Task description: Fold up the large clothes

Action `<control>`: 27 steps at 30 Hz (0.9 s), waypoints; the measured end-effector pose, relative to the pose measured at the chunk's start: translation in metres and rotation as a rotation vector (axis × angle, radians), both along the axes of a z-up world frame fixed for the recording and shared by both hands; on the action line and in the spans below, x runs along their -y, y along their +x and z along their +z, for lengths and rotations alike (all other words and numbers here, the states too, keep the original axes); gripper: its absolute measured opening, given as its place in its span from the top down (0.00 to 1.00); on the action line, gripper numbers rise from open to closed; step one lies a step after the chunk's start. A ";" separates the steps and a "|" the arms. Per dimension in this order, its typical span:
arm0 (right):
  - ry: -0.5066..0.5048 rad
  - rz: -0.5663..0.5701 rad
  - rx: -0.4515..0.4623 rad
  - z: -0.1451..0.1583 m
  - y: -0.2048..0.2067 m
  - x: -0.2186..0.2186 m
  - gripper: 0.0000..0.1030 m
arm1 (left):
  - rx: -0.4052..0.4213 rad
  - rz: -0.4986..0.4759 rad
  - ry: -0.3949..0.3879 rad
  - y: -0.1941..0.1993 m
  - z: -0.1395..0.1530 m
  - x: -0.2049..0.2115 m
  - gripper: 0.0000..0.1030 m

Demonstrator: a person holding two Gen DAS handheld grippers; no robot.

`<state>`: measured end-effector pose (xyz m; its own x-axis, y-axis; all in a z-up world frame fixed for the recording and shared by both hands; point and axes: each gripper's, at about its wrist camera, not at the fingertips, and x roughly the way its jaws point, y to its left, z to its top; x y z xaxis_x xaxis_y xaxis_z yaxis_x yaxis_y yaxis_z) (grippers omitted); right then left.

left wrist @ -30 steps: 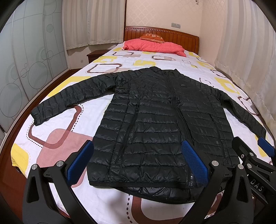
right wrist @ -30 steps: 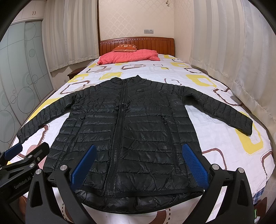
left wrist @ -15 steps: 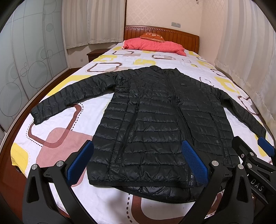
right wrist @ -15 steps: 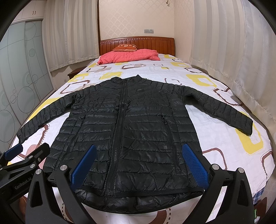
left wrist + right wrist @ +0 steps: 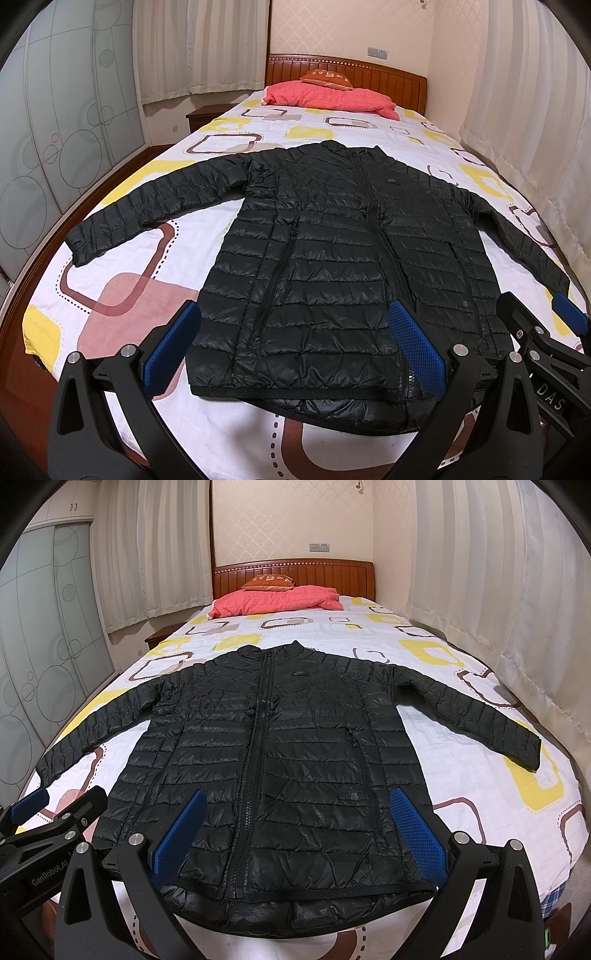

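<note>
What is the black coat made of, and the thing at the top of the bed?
The black jacket looks like thin shiny nylon with soft filling: glossy puffed rows stitched across. The headboard looks like polished wood: reddish-brown, slatted, with a slight shine.

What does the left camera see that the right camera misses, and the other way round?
Only the left wrist view shows the left sleeve cuff whole, plus the right gripper from the side. Only the right wrist view shows the right sleeve cuff whole, plus the left gripper from the side. Both show the black puffer jacket spread flat on the patterned bedsheet, the pink quilt by the headboard, and open, empty jaws.
</note>
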<state>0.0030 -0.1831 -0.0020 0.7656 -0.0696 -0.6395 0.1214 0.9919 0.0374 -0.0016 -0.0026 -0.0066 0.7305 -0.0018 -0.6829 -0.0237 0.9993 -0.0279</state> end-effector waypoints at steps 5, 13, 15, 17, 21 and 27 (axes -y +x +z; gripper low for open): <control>-0.001 0.000 0.000 -0.001 0.001 -0.001 0.04 | 0.000 0.000 -0.001 0.000 0.000 0.000 0.02; 0.008 -0.002 -0.004 -0.002 0.002 -0.001 0.04 | -0.014 0.004 -0.029 0.001 -0.008 0.000 0.02; 0.016 -0.002 -0.010 -0.006 0.005 -0.002 0.04 | -0.025 0.007 -0.040 0.004 -0.012 0.001 0.02; 0.022 -0.005 -0.018 -0.010 0.009 -0.001 0.04 | -0.038 0.008 -0.044 0.011 -0.015 0.001 0.02; 0.041 -0.009 -0.034 -0.021 0.021 0.002 0.04 | -0.061 0.006 -0.049 0.025 -0.020 0.005 0.02; 0.072 -0.029 -0.058 -0.029 0.048 0.018 0.04 | -0.107 0.008 -0.069 0.060 -0.027 0.008 0.02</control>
<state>0.0513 -0.2010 -0.0309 0.7257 -0.0440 -0.6866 0.1544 0.9829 0.1003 0.0580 -0.0110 -0.0341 0.6536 -0.0463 -0.7554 -0.0380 0.9949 -0.0939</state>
